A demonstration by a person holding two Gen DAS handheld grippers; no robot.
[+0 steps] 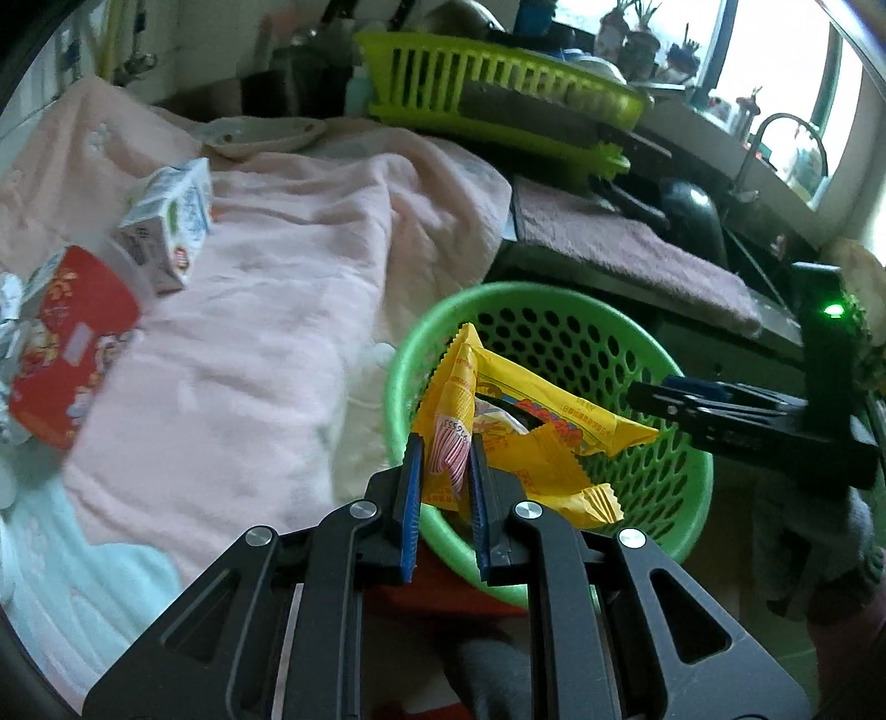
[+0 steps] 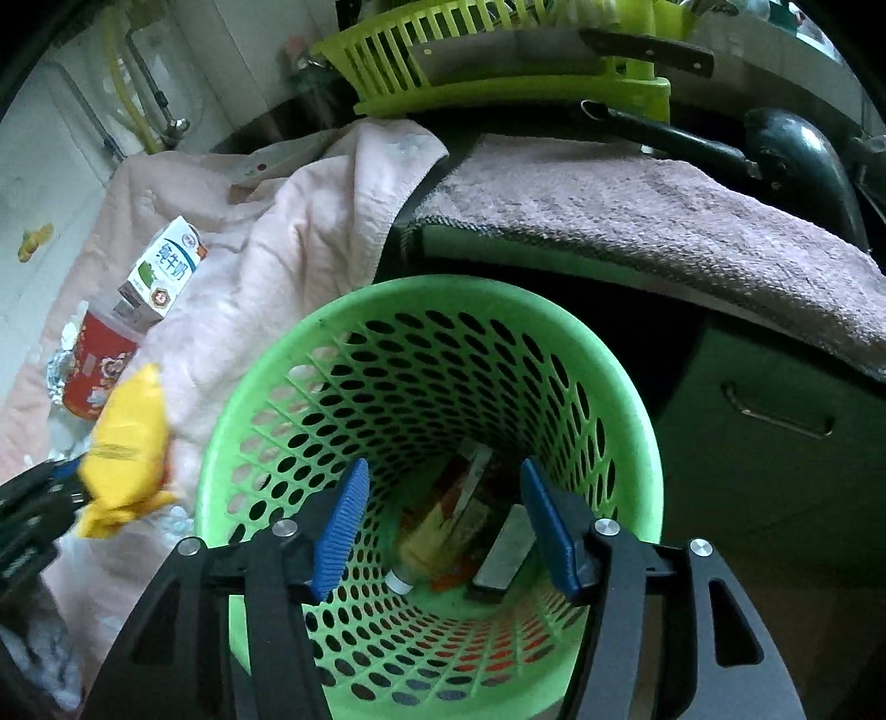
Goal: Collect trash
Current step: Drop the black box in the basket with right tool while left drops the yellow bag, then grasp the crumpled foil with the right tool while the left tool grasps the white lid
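Note:
My left gripper (image 1: 446, 443) is shut on a crumpled yellow snack wrapper (image 1: 531, 426) and holds it over the near rim of the green perforated basket (image 1: 681, 498). In the right wrist view the wrapper (image 2: 124, 448) hangs just left of the basket (image 2: 277, 399). My right gripper (image 2: 443, 471) is open and empty above the basket's mouth; in the left wrist view it (image 1: 659, 396) appears shut. Several pieces of trash (image 2: 448, 526) lie at the basket's bottom. A milk carton (image 1: 169, 221) and a red cup (image 1: 72, 343) lie on the pink towel (image 1: 266, 310).
A lime dish rack (image 1: 498, 94) with a cleaver (image 2: 498, 52) stands at the back. A grey-pink cloth (image 2: 664, 221) covers the counter edge beside a dark pan (image 2: 797, 149). A cabinet drawer (image 2: 775, 421) sits right of the basket. Crumpled foil (image 2: 58, 371) lies by the cup.

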